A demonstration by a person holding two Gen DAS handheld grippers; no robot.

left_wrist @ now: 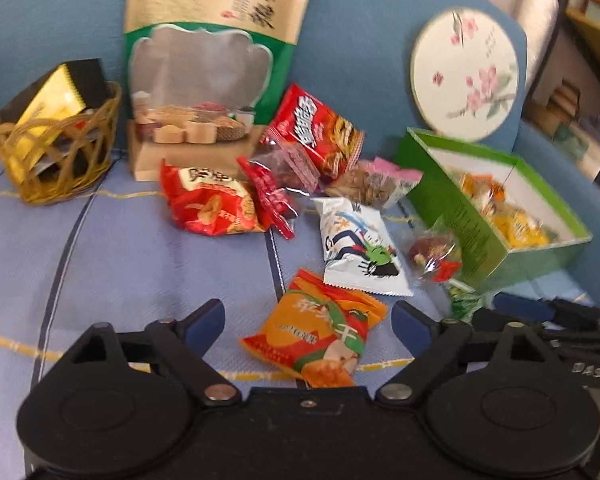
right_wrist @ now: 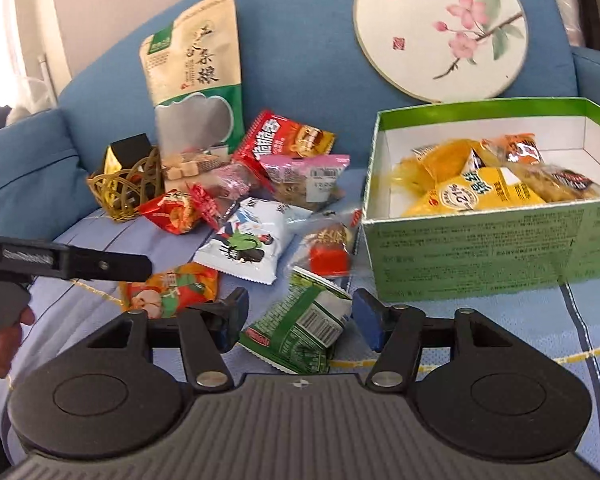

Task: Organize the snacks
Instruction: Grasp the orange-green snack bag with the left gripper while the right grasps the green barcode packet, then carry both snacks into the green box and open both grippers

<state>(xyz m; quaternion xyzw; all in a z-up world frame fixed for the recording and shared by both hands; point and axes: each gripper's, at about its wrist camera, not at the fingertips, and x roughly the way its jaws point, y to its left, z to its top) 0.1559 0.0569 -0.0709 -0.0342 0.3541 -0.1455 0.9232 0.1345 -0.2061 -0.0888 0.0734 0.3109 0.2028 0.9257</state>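
Loose snack packets lie on a blue sofa seat. My left gripper [left_wrist: 308,322] is open with an orange packet [left_wrist: 320,336] lying between its fingers. My right gripper [right_wrist: 300,314] is open around a green packet [right_wrist: 304,326]. A white packet with a cartoon figure [left_wrist: 358,246] [right_wrist: 246,244] lies behind them, with red packets [left_wrist: 208,204] further back. A green open box [right_wrist: 492,248] [left_wrist: 480,216] at the right holds several yellow and orange packets. The left gripper's body [right_wrist: 68,264] shows in the right wrist view.
A woven basket [left_wrist: 56,152] [right_wrist: 126,190] holding a black and gold packet stands at the far left. A tall beige and green pouch [left_wrist: 208,80] and a round floral fan [left_wrist: 466,78] lean on the blue sofa back. A shelf stands at far right.
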